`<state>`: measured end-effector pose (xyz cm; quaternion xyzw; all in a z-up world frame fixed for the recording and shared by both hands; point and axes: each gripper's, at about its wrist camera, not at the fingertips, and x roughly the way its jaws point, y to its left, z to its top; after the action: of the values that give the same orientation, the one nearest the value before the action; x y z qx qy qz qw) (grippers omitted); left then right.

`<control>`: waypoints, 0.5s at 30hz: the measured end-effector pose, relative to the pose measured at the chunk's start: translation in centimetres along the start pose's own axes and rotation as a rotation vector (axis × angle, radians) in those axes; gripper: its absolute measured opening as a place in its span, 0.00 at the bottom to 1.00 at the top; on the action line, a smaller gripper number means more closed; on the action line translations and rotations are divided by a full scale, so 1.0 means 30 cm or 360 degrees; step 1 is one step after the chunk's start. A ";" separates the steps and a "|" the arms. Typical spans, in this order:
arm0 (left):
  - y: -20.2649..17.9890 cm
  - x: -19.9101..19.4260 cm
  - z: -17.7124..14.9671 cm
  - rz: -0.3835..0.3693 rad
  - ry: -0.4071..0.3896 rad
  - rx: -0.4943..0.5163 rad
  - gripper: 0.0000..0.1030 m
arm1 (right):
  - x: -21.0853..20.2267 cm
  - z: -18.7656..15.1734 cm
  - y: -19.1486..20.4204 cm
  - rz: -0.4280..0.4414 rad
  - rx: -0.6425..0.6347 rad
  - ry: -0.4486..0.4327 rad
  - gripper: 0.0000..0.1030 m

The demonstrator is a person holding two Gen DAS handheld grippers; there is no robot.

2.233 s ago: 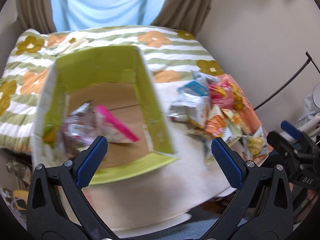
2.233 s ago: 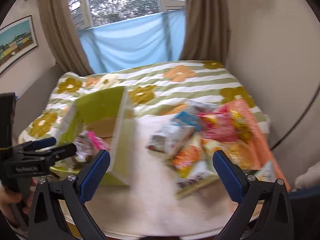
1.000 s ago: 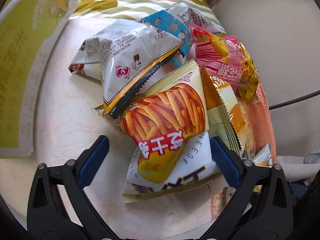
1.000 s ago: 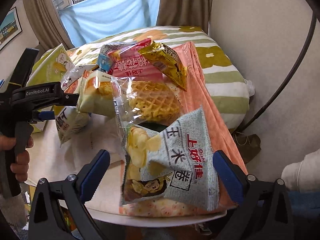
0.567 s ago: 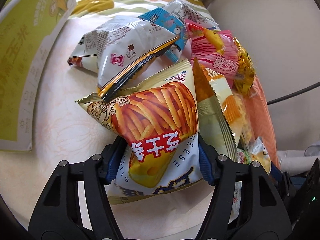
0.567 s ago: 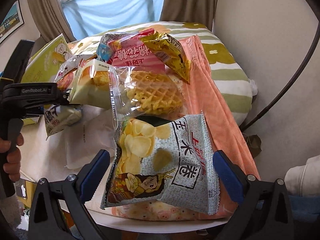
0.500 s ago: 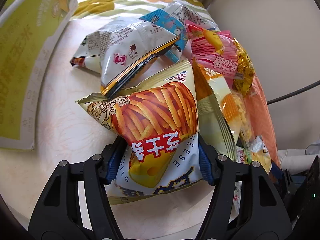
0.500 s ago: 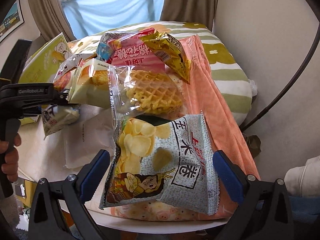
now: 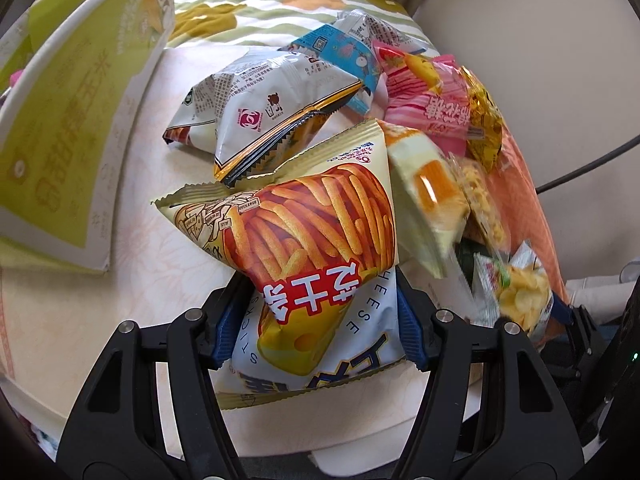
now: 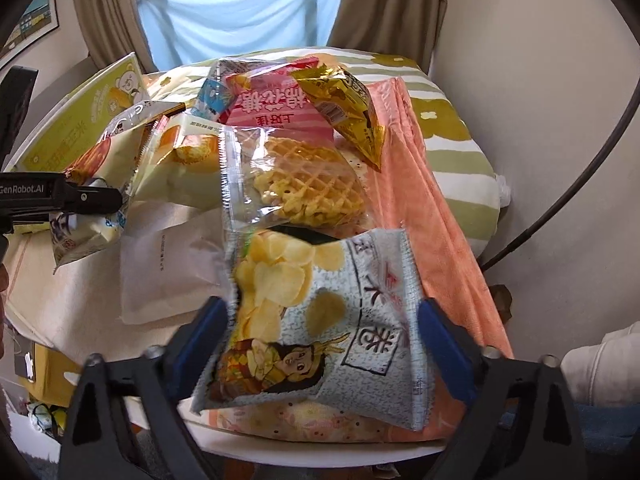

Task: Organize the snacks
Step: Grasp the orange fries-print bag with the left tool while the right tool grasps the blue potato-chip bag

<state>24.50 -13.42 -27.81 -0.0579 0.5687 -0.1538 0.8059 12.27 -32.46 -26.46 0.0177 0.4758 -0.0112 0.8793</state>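
My left gripper [image 9: 316, 332] is shut on a cheese sticks bag [image 9: 312, 240], orange and white, at the near edge of the snack pile. It also shows at the left of the right wrist view [image 10: 92, 200]. My right gripper [image 10: 320, 328] is shut on a grey-blue potato chip bag [image 10: 320, 312], which is blurred. That bag also shows in the left wrist view [image 9: 516, 292]. Behind lie a clear waffle pack [image 10: 296, 180], a pink bag [image 10: 276, 112], a gold bag [image 10: 348, 108] and a white bag [image 9: 264, 108].
A green and white cardboard box [image 9: 76, 128] stands at the left on the round white table [image 9: 72, 304]. An orange cloth [image 10: 432, 216] hangs over the table's right side. A flowered bed cover [image 9: 256, 12] lies behind. A black cable [image 10: 560, 200] runs along the right wall.
My right gripper has closed from wide open onto the potato chip bag. My left gripper closed on the cheese sticks bag about half a second ago and has lifted it slightly.
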 end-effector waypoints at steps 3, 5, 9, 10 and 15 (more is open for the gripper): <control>-0.004 -0.027 -0.013 0.0006 -0.0007 0.0018 0.60 | -0.015 0.002 0.006 -0.0013 -0.0006 -0.0007 0.67; -0.010 -0.047 -0.020 0.0009 -0.0015 0.0035 0.60 | -0.030 0.007 0.001 0.0002 0.0013 -0.0016 0.63; -0.022 -0.095 -0.025 0.0004 -0.0040 0.0068 0.60 | -0.055 0.012 -0.009 0.0028 0.0054 -0.0038 0.57; -0.026 -0.112 -0.025 0.0002 -0.0057 0.0077 0.60 | -0.065 0.013 -0.009 0.0034 0.0061 -0.0046 0.57; -0.040 -0.190 -0.017 -0.0015 -0.0118 0.0112 0.60 | -0.129 0.030 -0.001 0.0054 0.0079 -0.0097 0.56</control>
<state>22.07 -12.72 -22.54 -0.0379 0.5323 -0.1754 0.8273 10.91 -32.52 -22.74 0.0471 0.4480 -0.0085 0.8927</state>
